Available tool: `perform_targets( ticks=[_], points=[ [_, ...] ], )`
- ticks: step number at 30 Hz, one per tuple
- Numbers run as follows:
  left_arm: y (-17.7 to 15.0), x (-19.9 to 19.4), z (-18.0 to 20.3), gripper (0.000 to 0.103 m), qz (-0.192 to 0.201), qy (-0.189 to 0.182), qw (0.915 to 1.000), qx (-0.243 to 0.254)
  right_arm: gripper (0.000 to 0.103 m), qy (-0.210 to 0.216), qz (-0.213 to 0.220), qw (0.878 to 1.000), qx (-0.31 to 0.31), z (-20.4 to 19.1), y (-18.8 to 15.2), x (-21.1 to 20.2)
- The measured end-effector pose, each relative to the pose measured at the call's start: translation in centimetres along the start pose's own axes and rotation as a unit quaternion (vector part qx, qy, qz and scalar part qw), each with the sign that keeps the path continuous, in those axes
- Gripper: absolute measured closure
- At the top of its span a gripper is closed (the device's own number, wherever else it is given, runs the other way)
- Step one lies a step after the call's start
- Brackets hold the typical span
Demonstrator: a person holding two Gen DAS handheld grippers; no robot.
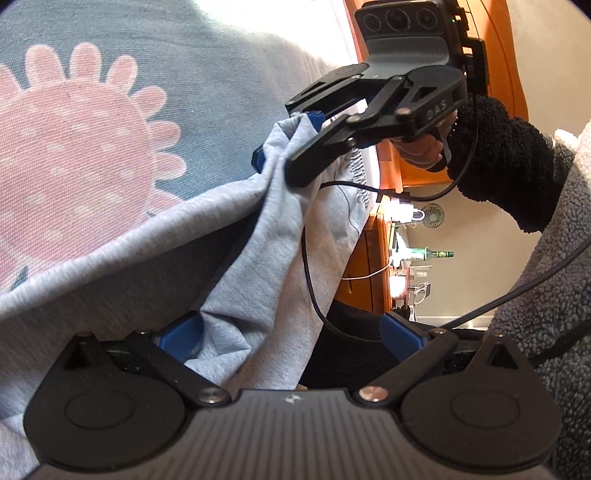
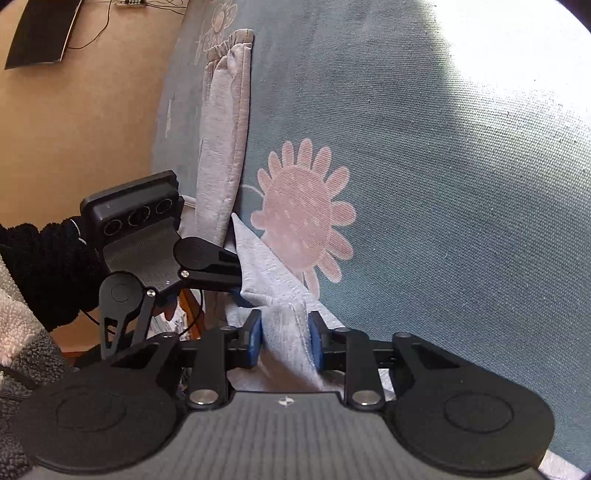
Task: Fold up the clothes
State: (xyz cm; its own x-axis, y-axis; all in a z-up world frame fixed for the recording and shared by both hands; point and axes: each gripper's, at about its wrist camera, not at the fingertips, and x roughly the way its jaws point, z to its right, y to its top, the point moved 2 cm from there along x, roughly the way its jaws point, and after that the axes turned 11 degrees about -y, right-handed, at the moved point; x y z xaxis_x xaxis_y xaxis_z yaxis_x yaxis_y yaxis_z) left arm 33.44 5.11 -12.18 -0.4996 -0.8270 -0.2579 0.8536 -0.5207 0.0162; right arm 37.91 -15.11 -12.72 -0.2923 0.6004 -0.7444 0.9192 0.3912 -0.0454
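A light grey garment (image 1: 266,236) lies partly on a blue-grey blanket (image 1: 221,74) printed with a pink flower (image 2: 306,221). In the left wrist view my right gripper (image 1: 286,138) is up ahead, shut on a bunched fold of the grey cloth. Its own view shows its blue pads pressing a ridge of the garment (image 2: 285,338). My left gripper (image 1: 291,332) stands open, pads wide apart; the cloth brushes its left pad (image 1: 181,336) and hangs down between the fingers. One finger (image 2: 214,277) of it shows beside the same fold. A gathered elastic end of the garment (image 2: 229,40) lies far up the blanket.
A hand in a black fleecy sleeve (image 1: 509,166) holds the right gripper, with a black cable (image 1: 310,280) hanging from it. Orange wooden furniture (image 1: 369,273), a green bottle (image 1: 436,254) and a small fan (image 1: 432,216) stand beyond the blanket's edge. A dark panel (image 2: 40,33) lies on the floor.
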Motion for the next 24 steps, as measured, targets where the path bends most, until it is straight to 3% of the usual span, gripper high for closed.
perform_targets(
  ticks=[3,8,11,13,17,19,24],
  points=[
    [1.0,-1.0,0.3,0.002,0.023,0.003,0.9997,0.008,0.089,-0.038,0.035,0.999,-0.013,-0.1,0.4,-1.0],
    [3.6,-2.1,-0.1,0.002,0.056,0.039,0.9972,0.031,0.090,-0.114,0.082,0.990,-0.034,0.6,1.8,-1.4],
    [5.0,-2.5,-0.8,0.002,0.069,0.055,0.9954,0.037,0.081,-0.142,0.098,0.985,-0.017,1.3,2.0,-1.3],
    [5.7,-2.8,-1.4,0.002,0.077,0.046,0.9955,0.031,0.081,-0.149,0.116,0.982,0.000,1.4,1.7,-1.9],
    [5.6,-3.0,-1.5,0.003,0.075,0.044,0.9958,0.027,0.066,-0.152,0.145,0.977,0.025,1.4,0.4,-3.9],
    [5.1,-2.5,-1.3,0.003,0.072,0.050,0.9959,0.020,0.065,-0.160,0.151,0.975,0.026,1.4,-0.5,-4.7],
    [2.9,-2.9,-0.6,0.006,0.060,0.113,0.9918,0.010,0.062,-0.161,0.158,0.973,0.035,1.3,-2.5,-5.3]
  ],
)
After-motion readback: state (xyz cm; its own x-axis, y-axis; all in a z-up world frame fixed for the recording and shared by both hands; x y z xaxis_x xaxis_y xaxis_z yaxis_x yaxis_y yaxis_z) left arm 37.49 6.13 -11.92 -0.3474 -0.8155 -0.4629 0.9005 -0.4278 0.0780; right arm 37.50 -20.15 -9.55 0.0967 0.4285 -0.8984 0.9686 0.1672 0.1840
